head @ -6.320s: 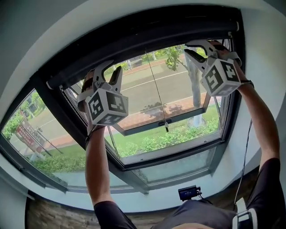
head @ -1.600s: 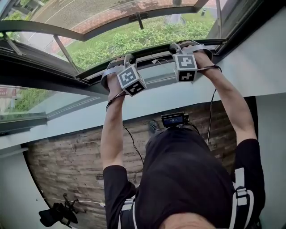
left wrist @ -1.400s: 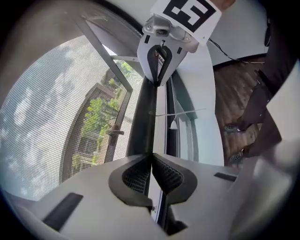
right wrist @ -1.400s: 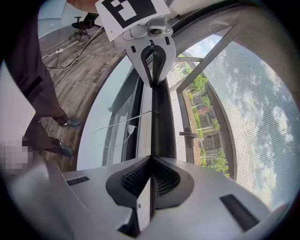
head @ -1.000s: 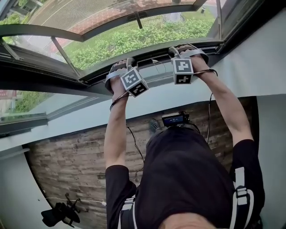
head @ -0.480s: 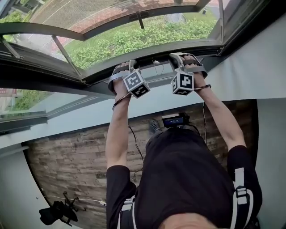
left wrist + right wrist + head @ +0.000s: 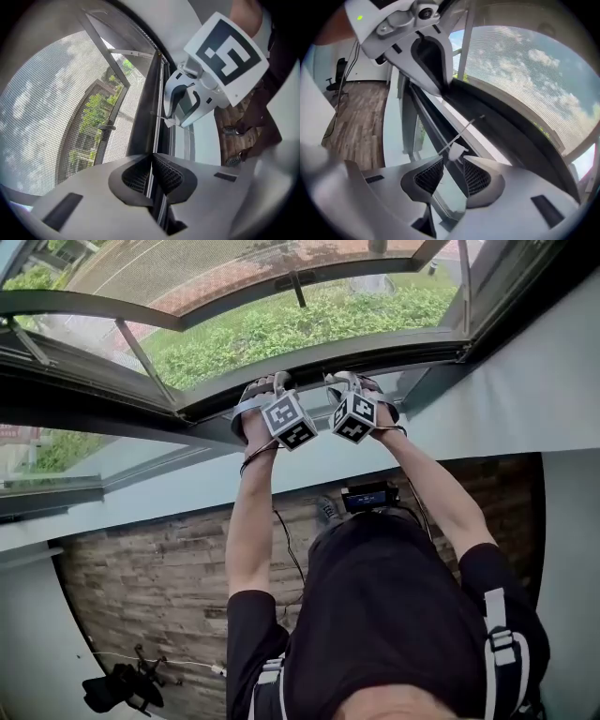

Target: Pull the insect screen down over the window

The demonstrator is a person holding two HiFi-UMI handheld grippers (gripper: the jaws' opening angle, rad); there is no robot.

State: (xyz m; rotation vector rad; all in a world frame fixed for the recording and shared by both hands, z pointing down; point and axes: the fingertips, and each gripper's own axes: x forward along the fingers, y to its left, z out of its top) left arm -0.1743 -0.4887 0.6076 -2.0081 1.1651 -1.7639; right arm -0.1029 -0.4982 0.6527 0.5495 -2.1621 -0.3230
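The insect screen's mesh [image 7: 169, 268] is drawn down across the window. Its dark bottom bar [image 7: 422, 345] lies just above the sill. My left gripper [image 7: 267, 383] sits on that bar, and in the left gripper view its jaws [image 7: 152, 158] are shut on the bar's thin lip [image 7: 149, 180]. My right gripper [image 7: 343, 381] is close beside it on the right. It is open [image 7: 453, 166], with a small white pull tab [image 7: 456, 151] on a thin cord at its fingertips, not pinched.
Beyond the mesh the outward-tilted window sash with its handle [image 7: 298, 282] stands open over green hedges. The pale sill [image 7: 141, 493] runs below the grippers. A black device [image 7: 367, 496] and a tripod [image 7: 117, 688] lie on the wooden floor.
The screen has come down from the top of the window to the sill. In the last second my right gripper slid left along the bar towards the left gripper, which stayed put.
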